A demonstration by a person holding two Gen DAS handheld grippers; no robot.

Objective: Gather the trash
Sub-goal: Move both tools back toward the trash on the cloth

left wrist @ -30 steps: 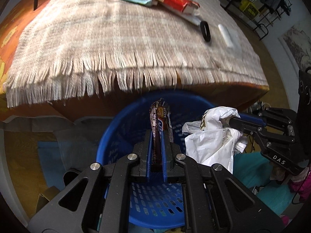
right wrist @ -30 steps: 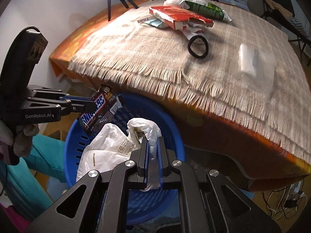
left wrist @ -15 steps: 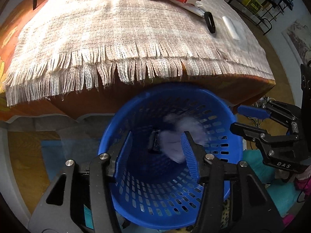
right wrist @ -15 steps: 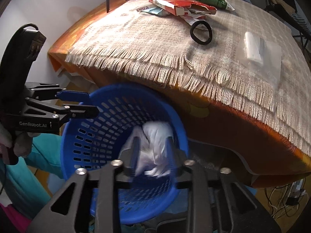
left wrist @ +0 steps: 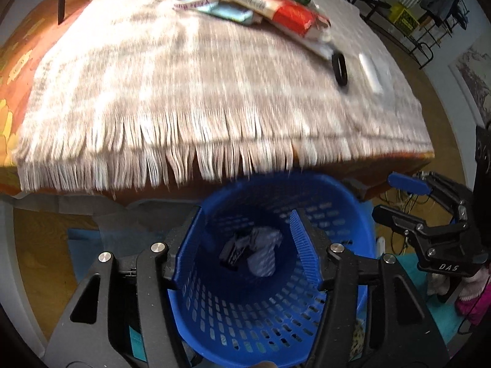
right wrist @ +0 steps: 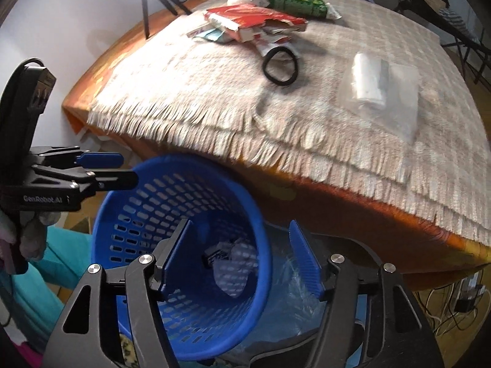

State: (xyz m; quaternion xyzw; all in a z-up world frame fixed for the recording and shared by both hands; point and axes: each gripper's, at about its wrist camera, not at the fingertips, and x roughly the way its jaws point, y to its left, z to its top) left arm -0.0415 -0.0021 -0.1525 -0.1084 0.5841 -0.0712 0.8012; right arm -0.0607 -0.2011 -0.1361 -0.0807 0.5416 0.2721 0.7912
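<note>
A blue slotted basket (left wrist: 337, 202) stands on the floor against the table's near edge. At its bottom lie a dark candy bar wrapper (left wrist: 233, 251) and a crumpled white bag (left wrist: 265, 254). My left gripper (left wrist: 247, 214) hangs over the basket with its jaws opening and nothing between them. My right gripper (right wrist: 239, 224) is above the basket's (right wrist: 129, 184) right rim, jaws also opening and empty. On the cloth remain a red carton (right wrist: 254, 20), a green packet (right wrist: 294, 1), a black ring (right wrist: 280, 66) and a clear bag with a white roll (right wrist: 373, 82).
A fringed checked cloth (left wrist: 153, 92) covers the table over an orange underlay (right wrist: 353, 208). A tripod's legs (right wrist: 153, 3) stand at the far left corner. Chairs and a rack (left wrist: 429, 15) are beyond. Cables (right wrist: 460, 300) lie under the table. A person's teal trouser leg (right wrist: 61, 260) is beside the basket.
Both grippers have opened. The candy bar wrapper left my left gripper and the white bag left my right one; both fell to the bottom of the basket.
</note>
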